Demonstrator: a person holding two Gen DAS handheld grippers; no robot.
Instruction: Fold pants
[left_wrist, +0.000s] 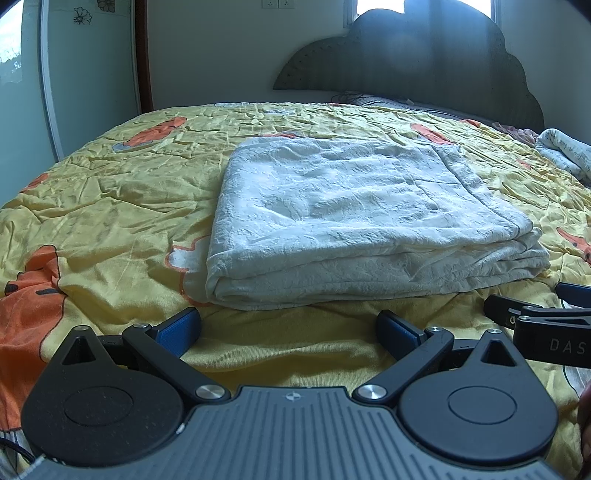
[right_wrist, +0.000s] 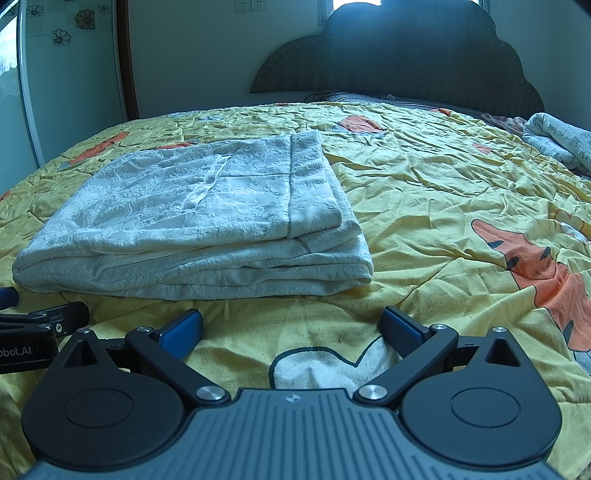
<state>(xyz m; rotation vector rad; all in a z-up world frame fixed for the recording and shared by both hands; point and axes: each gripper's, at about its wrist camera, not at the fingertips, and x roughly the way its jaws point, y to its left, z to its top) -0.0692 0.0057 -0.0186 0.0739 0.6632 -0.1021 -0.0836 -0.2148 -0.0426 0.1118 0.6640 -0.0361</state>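
The white textured pants (left_wrist: 354, 218) lie folded in a flat rectangular stack on the yellow bedspread (left_wrist: 110, 206); they also show in the right wrist view (right_wrist: 199, 218) at left of centre. My left gripper (left_wrist: 288, 328) is open and empty, just in front of the stack's near folded edge, not touching it. My right gripper (right_wrist: 291, 328) is open and empty, in front of and slightly right of the stack. The right gripper's side shows at the right edge of the left wrist view (left_wrist: 543, 317); the left gripper shows at the left edge of the right wrist view (right_wrist: 40, 325).
The bedspread (right_wrist: 443, 206) has orange cartoon prints and many creases. A dark scalloped headboard (right_wrist: 399, 55) stands at the back. A rolled pale printed cloth (right_wrist: 557, 140) lies at the far right. A glass sliding door (left_wrist: 22, 74) is on the left.
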